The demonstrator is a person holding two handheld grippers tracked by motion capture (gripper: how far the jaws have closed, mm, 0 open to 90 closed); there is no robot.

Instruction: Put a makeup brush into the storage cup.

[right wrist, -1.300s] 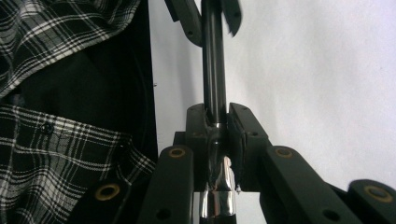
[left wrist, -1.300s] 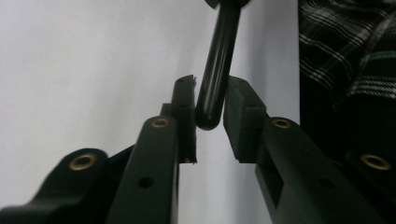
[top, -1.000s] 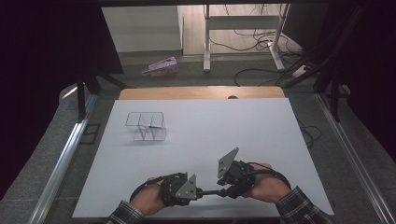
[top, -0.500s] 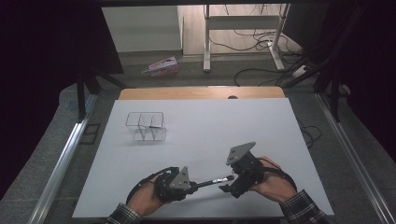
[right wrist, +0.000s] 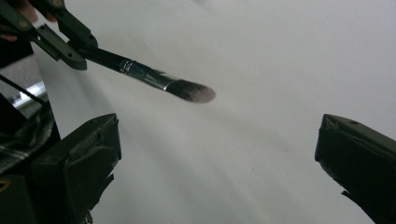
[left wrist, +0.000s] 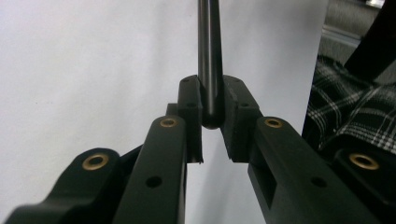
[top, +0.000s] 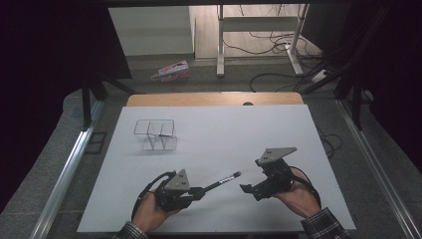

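Observation:
A make-up brush [top: 221, 180] with a black handle, silver ferrule and dark bristles hangs just above the white table top [top: 224, 134]. My left gripper [top: 199, 190] is shut on the handle's end [left wrist: 210, 70], and the bristle tip points right toward my right gripper [top: 250, 190]. The right gripper's jaws stand wide apart with nothing between them [right wrist: 217, 154]. In the right gripper view the brush [right wrist: 163, 81] crosses the upper left, clear of both jaws, with the left gripper [right wrist: 56, 32] clamped on it. A clear wire-edged holder [top: 155, 134] with compartments stands at the back left.
A wooden strip [top: 214, 98] borders the table's far edge. Metal rails [top: 64, 169] run along both sides. On the floor beyond lie a pink box [top: 171, 70], desk legs and cables. A checked sleeve [left wrist: 355, 112] shows at the right of the left gripper view.
My right gripper has drawn away to the right, off the brush tip, and now stands open. The left gripper has shifted slightly left, still holding the brush.

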